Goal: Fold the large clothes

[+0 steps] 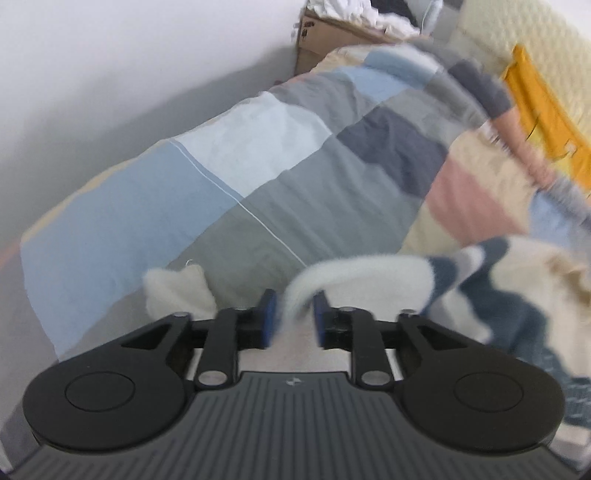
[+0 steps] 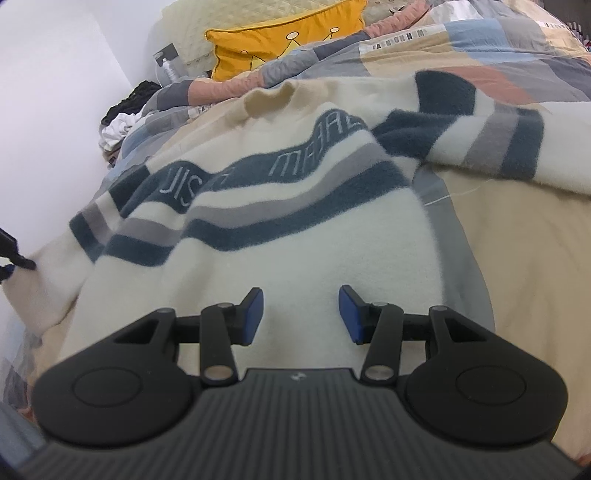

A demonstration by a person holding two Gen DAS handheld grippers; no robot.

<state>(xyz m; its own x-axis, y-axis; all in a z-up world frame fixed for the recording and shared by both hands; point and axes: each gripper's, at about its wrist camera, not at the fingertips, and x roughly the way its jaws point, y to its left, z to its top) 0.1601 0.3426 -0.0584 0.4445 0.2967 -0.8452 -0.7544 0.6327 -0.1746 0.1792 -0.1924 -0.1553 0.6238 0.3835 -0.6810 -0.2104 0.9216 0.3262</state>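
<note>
My left gripper (image 1: pixel 290 317) is pinching the cream sweater (image 2: pixel 332 236)'s sleeve (image 1: pixel 354 269), fingers narrowed on it, lifting it for folding. My right gripper (image 2: pixel 301 314) is hovering wide over the hem on the bed (image 2: pixel 517 258).

the left gripper (image 1: pixel 291 319) pinches a cream fold of the sweater (image 1: pixel 369 269) between its blue pads (image 1: pixel 267 317); the fabric is blurred, seemingly in motion. beyond lies a patchwork duvet (image 1: pixel 295 177) on the bed, a yellow pillow (image 1: pixel 546 125), and a cardboard box (image 1: pixel 325 33).
</note>
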